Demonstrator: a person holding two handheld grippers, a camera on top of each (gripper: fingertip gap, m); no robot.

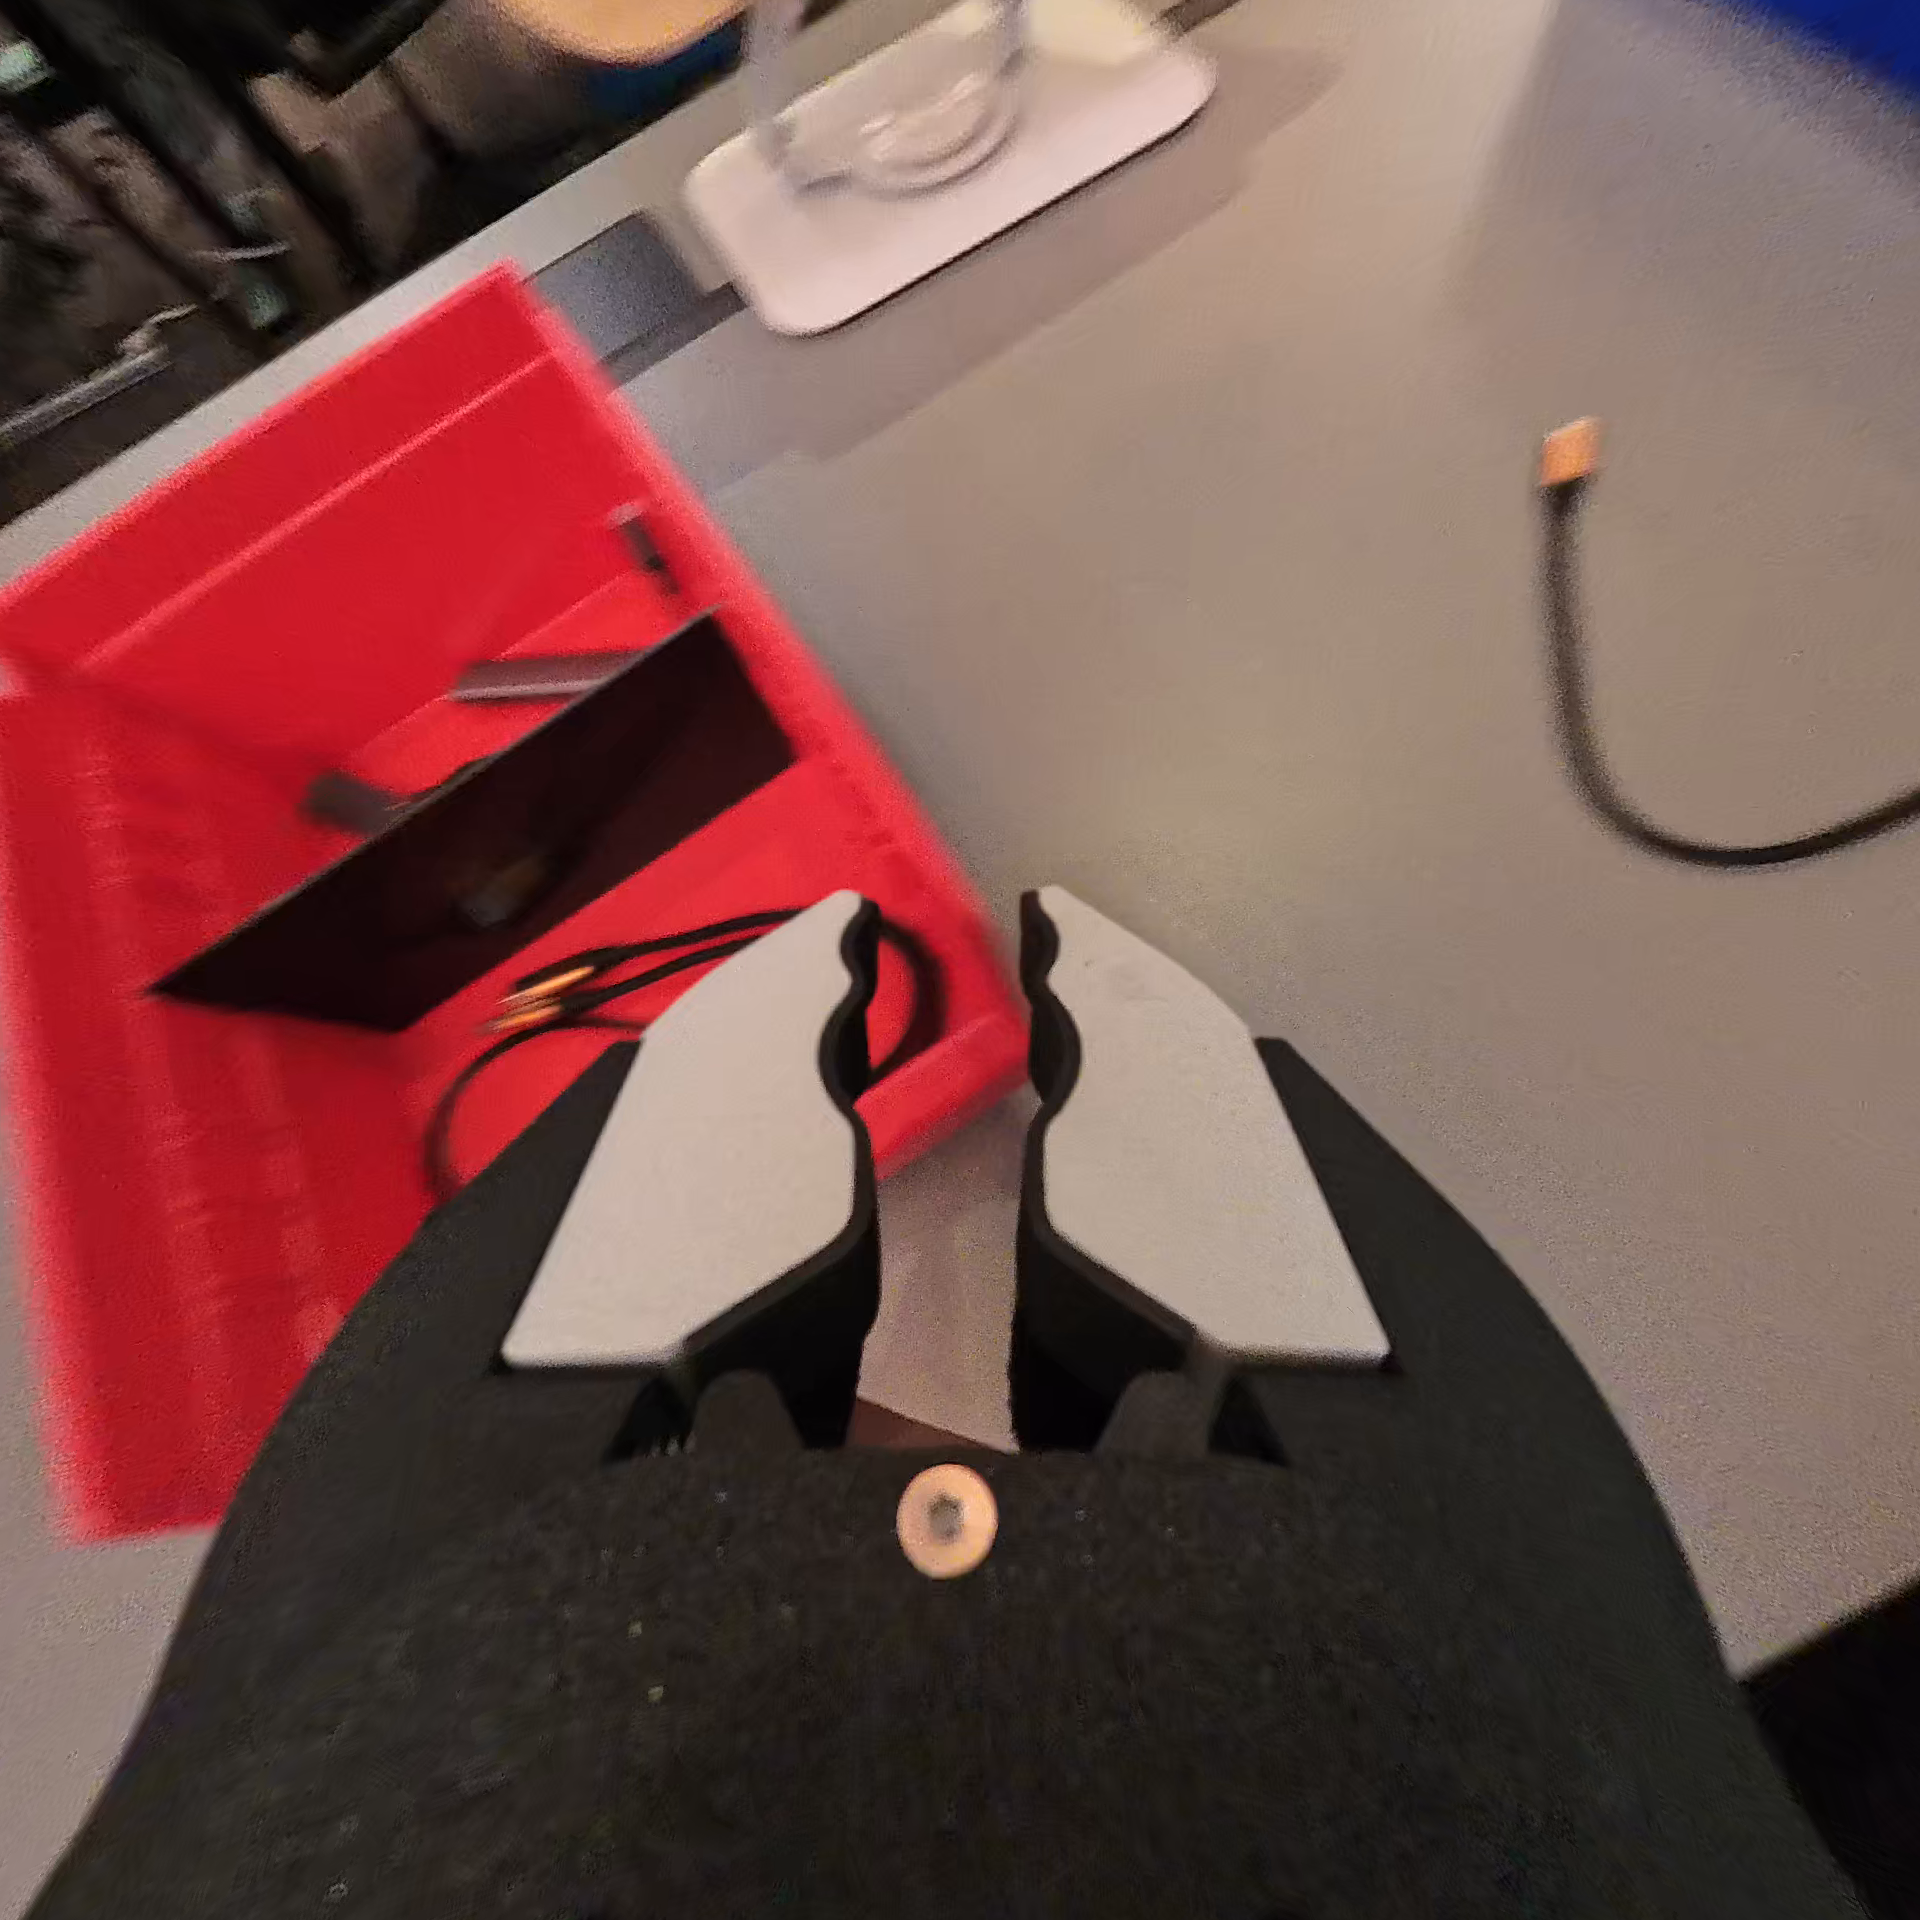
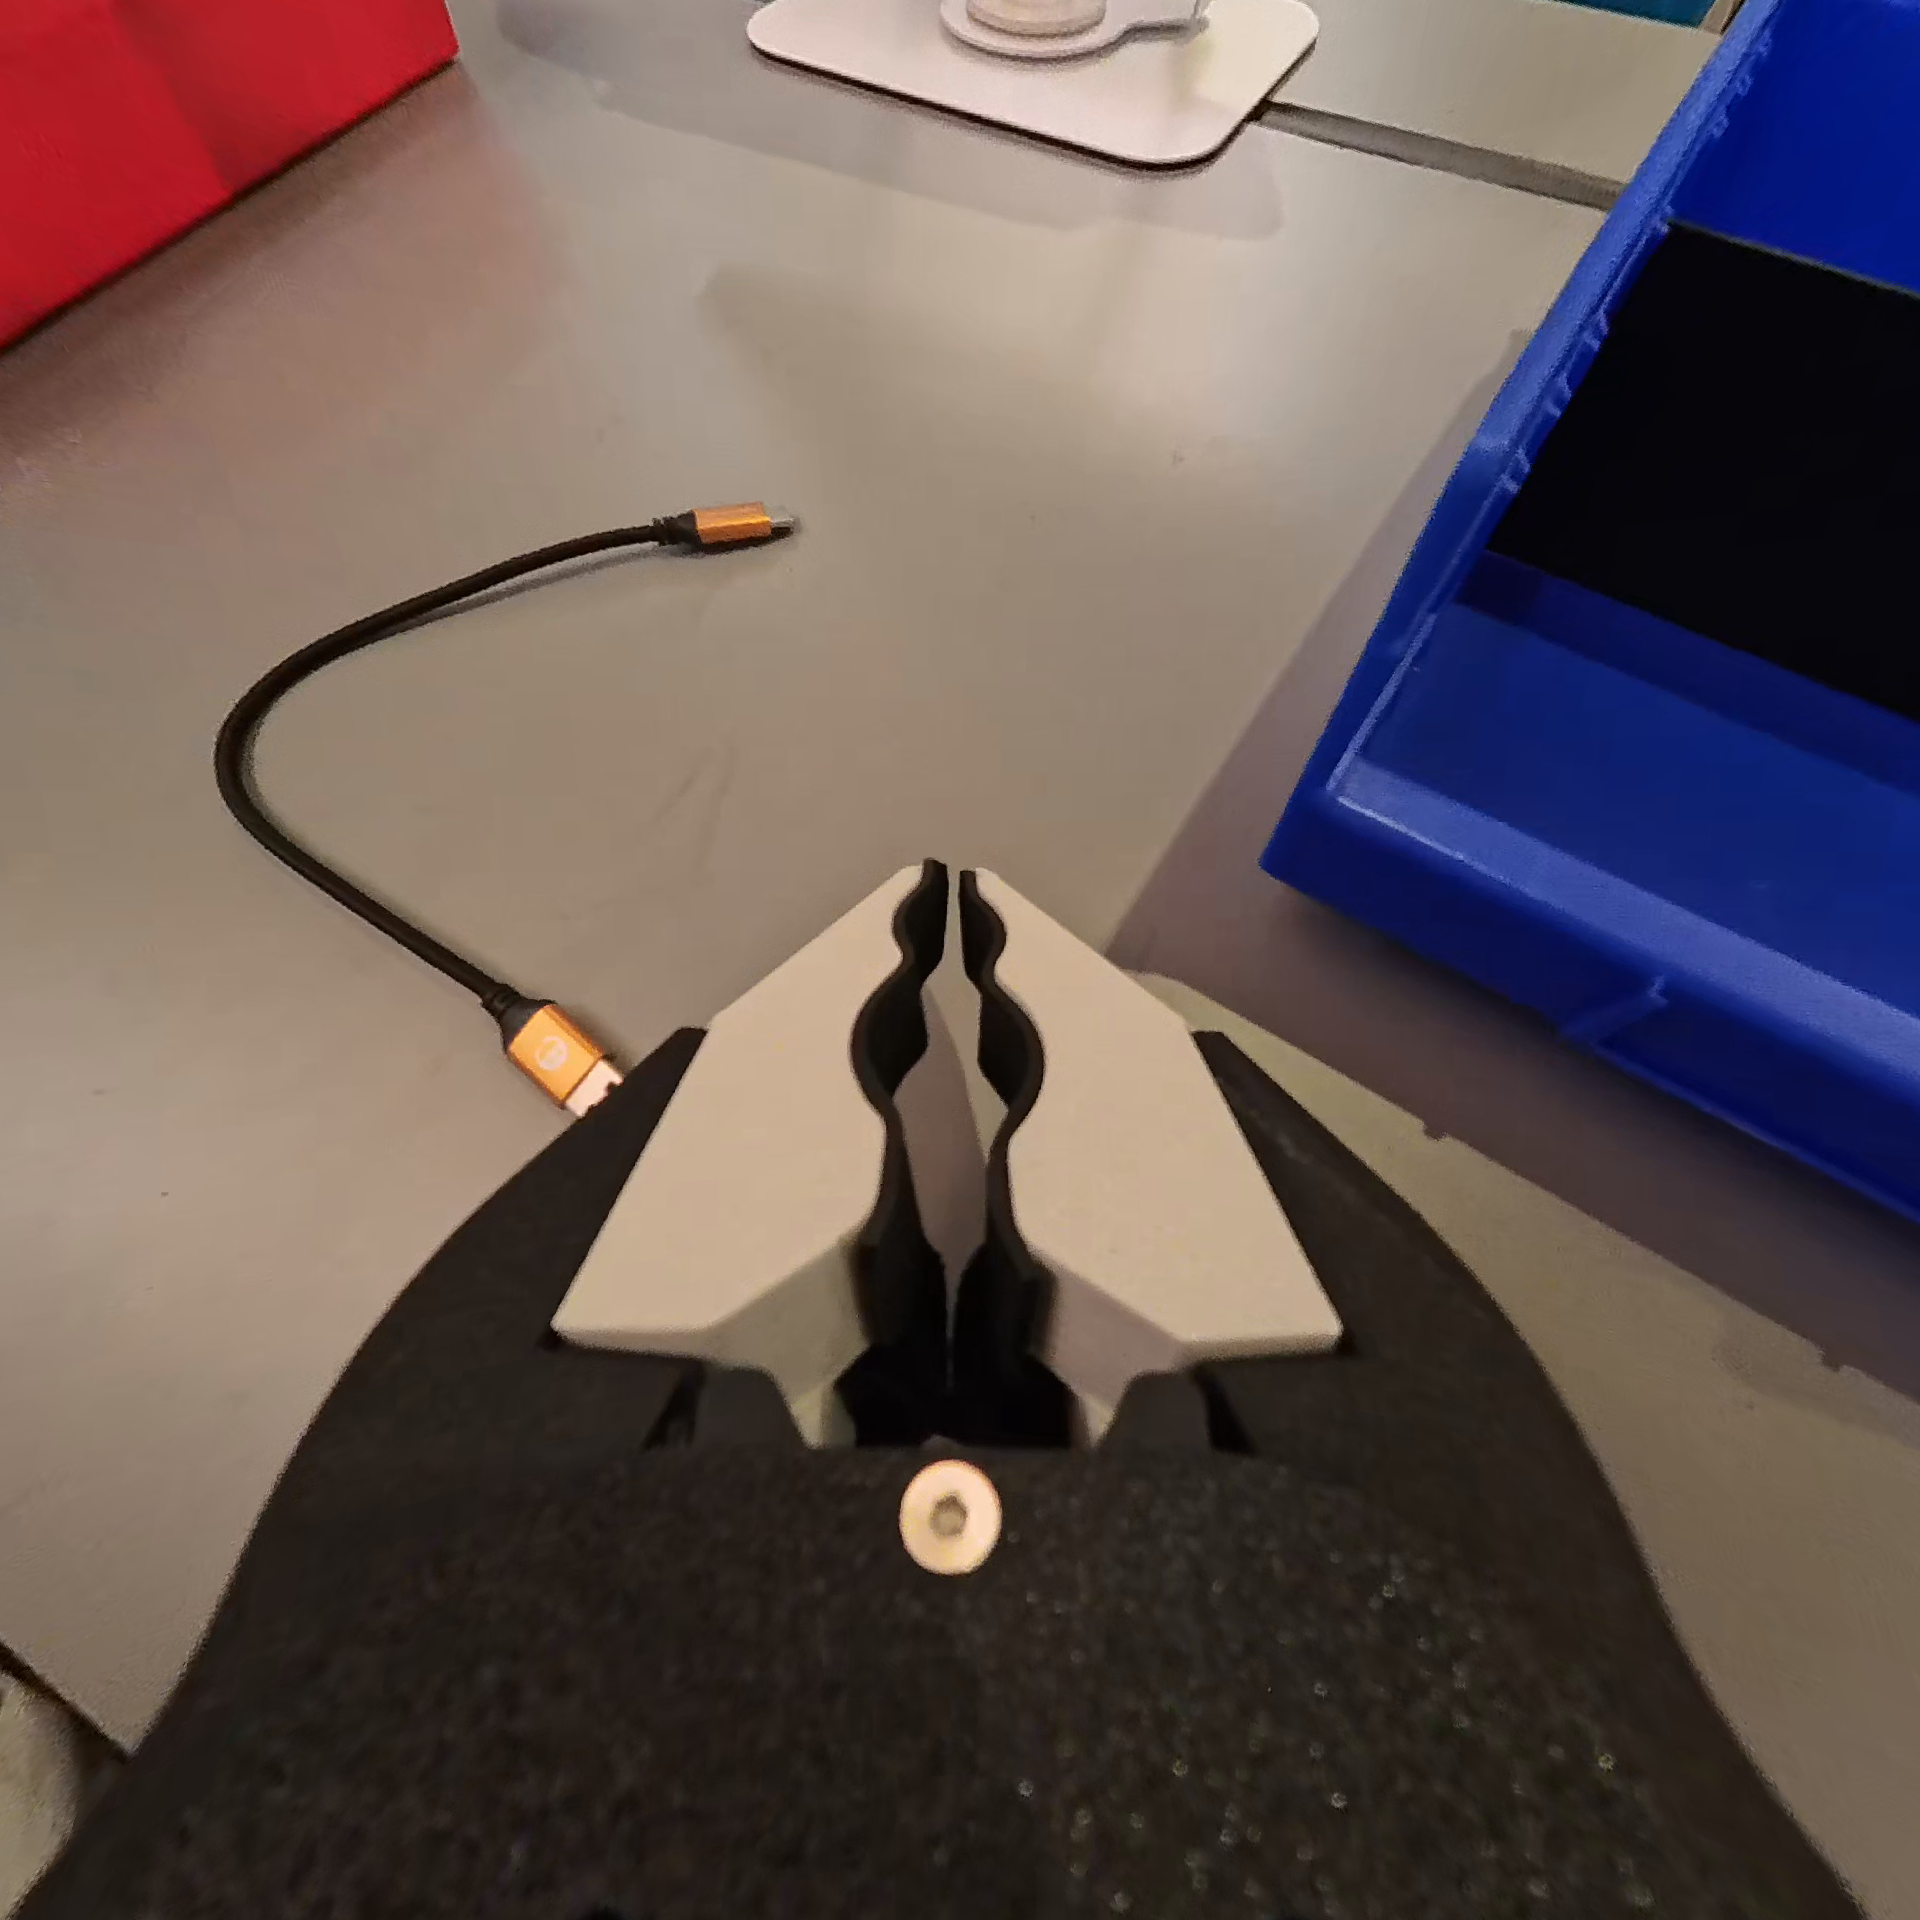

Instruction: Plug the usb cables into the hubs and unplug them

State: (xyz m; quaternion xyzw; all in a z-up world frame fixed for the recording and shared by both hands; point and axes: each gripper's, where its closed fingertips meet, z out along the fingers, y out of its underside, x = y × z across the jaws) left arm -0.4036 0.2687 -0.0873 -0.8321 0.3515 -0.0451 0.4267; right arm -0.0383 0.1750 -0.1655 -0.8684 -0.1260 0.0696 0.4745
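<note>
A short black USB cable (image 2: 312,665) with orange plugs lies on the grey table; one plug (image 2: 727,523) points away, the other (image 2: 556,1055) lies beside my right gripper's left finger. It also shows in the left wrist view (image 1: 1579,665). My right gripper (image 2: 948,883) is shut and empty, hovering over the table. My left gripper (image 1: 943,920) is open and empty above the near corner of a red bin (image 1: 312,582). In the bin lie more black cables with orange plugs (image 1: 551,992) and grey hubs (image 1: 540,675), beside a black divider (image 1: 499,842).
A blue bin (image 2: 1621,852) with a black divider stands at the right. A white monitor-stand base (image 2: 1039,94) sits at the table's back; it shows blurred in the left wrist view (image 1: 935,187). The red bin's corner (image 2: 156,135) is at the top left. My left tips are about 25 cm from the plug (image 2: 727,523), my right tips only 15 cm. My left wrist view (image 1: 1589,456) looks at it from another angle.
</note>
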